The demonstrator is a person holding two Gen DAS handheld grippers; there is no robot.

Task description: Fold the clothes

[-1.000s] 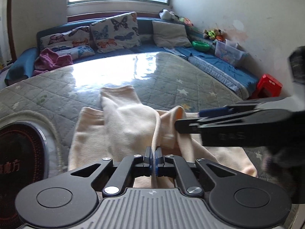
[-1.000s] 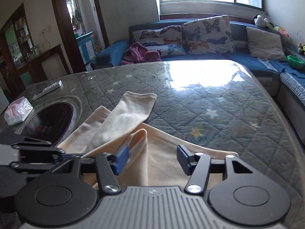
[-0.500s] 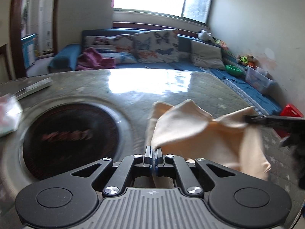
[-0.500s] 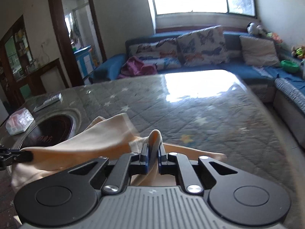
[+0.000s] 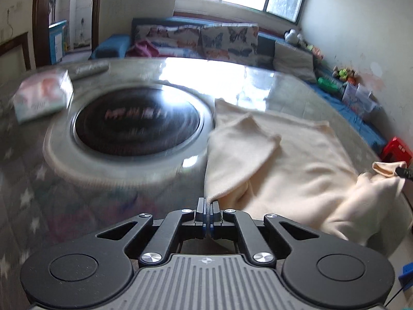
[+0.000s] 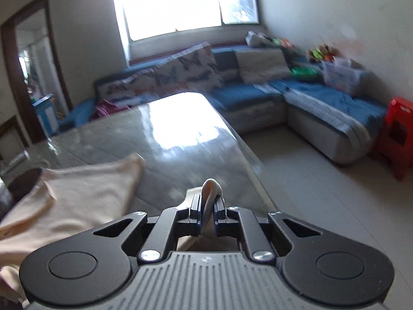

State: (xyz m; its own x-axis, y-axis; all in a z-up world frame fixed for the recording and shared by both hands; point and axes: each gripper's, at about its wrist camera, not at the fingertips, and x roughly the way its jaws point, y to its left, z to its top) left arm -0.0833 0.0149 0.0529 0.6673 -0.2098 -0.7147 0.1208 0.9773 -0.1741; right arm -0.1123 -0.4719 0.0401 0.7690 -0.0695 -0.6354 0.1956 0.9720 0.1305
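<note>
A cream garment [image 5: 289,165] lies spread on the quilted table, one corner folded over its left part. My left gripper [image 5: 208,208] is shut on the garment's near left corner. My right gripper [image 6: 208,206] is shut on a bunched fold of the same garment [image 6: 77,196], near the table's right edge. Its tip [image 5: 402,171] shows at the far right of the left wrist view, pinching cloth. The garment stretches between the two grippers.
A round black induction cooktop [image 5: 136,126] is set into the table left of the garment. A tissue pack [image 5: 42,97] and a remote [image 5: 89,68] lie beyond it. A blue sofa [image 6: 258,90] with cushions rings the table; a red stool [image 6: 398,134] stands on the floor at the right.
Both grippers have pulled apart, spreading the garment out across the table. The left moved left toward the cooktop, the right moved right to the table's edge. The right gripper closed on cloth a second ago.
</note>
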